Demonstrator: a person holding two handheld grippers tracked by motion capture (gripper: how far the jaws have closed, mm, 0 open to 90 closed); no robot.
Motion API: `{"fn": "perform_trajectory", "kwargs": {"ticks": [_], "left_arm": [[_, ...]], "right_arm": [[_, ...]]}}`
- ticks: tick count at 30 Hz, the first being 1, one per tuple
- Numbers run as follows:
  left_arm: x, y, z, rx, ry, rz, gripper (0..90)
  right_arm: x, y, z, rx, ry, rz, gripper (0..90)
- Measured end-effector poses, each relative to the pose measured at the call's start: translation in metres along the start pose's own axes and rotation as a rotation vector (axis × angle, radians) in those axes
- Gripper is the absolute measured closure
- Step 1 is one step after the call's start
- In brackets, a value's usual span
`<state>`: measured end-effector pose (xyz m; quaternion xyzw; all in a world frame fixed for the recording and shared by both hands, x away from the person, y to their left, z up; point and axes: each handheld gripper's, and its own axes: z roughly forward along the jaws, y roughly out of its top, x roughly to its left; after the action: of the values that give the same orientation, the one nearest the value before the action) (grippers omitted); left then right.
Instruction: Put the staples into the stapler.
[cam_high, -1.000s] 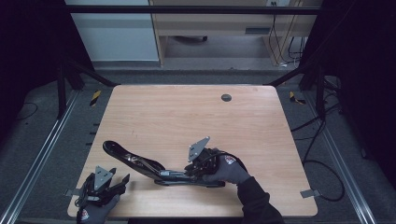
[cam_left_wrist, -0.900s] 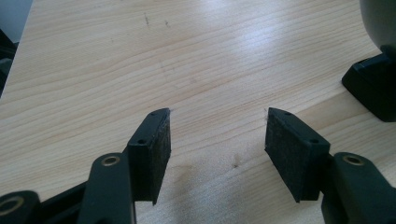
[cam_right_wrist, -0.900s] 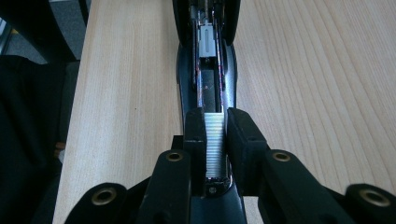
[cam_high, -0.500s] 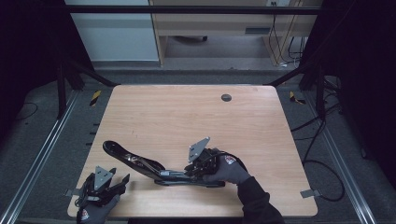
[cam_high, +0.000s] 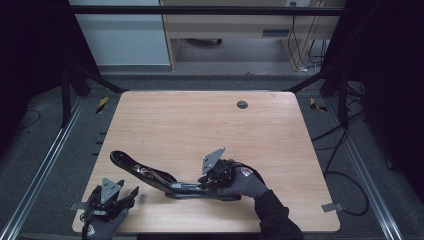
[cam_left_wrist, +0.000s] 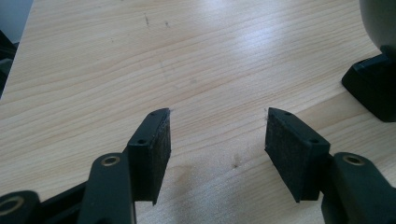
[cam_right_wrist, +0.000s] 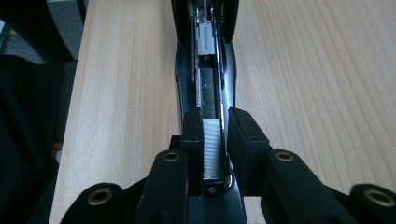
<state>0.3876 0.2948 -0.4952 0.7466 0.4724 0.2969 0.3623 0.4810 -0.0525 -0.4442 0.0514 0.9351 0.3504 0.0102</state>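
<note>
A long black stapler (cam_high: 150, 175) lies swung open along the front of the wooden table (cam_high: 200, 125). My right gripper (cam_high: 198, 185) sits at its right end, held by a gloved hand. In the right gripper view the jaws (cam_right_wrist: 215, 119) flank a silver strip of staples (cam_right_wrist: 212, 144) in the stapler's channel (cam_right_wrist: 205, 60). They have just been opening, and the right pad stands slightly off the strip. My left gripper (cam_high: 131, 194) rests at the front left corner. Its pads (cam_left_wrist: 217, 128) are wide apart over bare wood, with nothing between them.
A small round dark grommet (cam_high: 242, 104) sits in the table's far side. A black part (cam_left_wrist: 371, 88) shows at the right edge of the left gripper view. Metal rails (cam_high: 40, 170) run along the floor on both sides, with cables (cam_high: 345, 175) at the right.
</note>
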Motion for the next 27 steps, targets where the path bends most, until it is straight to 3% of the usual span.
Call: {"fn": "perform_trajectory", "kwargs": {"ticks": [10, 16, 27], "left_arm": [[-0.001, 0.001, -0.002, -0.011, -0.003, -0.007, 40.1], [0.001, 0.001, -0.004, -0.025, -0.016, -0.025, 39.8], [0.000, 0.004, -0.007, -0.051, -0.044, -0.042, 38.3]], "right_arm": [[0.001, -0.003, -0.014, -0.053, -0.083, 0.039, 75.4], [0.003, -0.007, -0.026, -0.096, -0.157, 0.095, 72.9], [0.007, -0.029, -0.049, -0.173, -0.326, 0.268, 64.1]]}}
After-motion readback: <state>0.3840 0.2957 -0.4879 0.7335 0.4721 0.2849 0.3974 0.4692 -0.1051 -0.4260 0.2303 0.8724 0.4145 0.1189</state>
